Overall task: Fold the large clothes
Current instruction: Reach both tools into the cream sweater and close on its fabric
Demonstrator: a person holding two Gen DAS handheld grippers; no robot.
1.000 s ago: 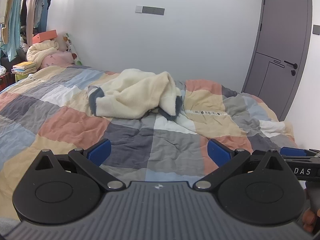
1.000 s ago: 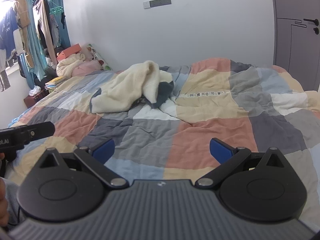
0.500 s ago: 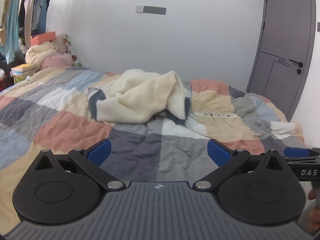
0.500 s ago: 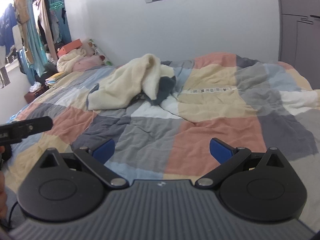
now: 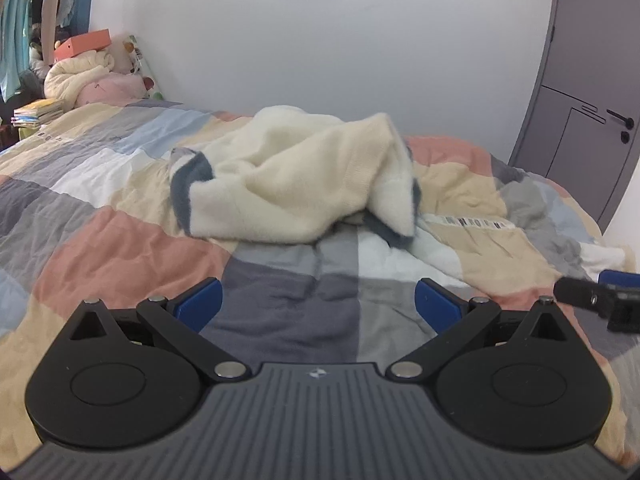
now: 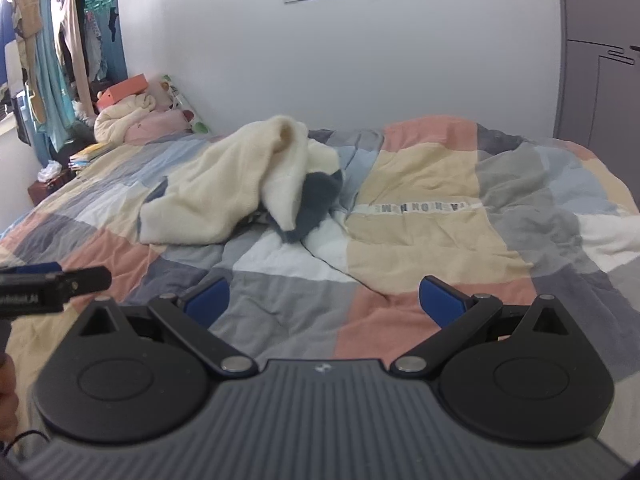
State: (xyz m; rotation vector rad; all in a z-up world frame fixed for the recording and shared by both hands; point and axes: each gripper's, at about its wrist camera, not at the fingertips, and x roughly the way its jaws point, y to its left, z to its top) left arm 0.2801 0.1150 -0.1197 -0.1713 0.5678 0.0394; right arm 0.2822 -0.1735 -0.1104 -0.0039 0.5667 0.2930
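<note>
I hold my left tool (image 5: 318, 300) and right tool (image 6: 324, 298) spread apart, empty, ready to grip; the crumpled cream garment (image 5: 296, 188) lies ahead of both, on the bed (image 5: 120, 256)

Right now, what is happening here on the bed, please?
A person holds a two-finger gripper in each hand, both pointed at a bed with a patchwork quilt. A cream fleece garment with blue-grey trim lies crumpled in a heap on the quilt, not yet folded. The left gripper and the right gripper are both open and empty, above the near part of the quilt and short of the garment. Nothing is being gripped at this moment.
</note>
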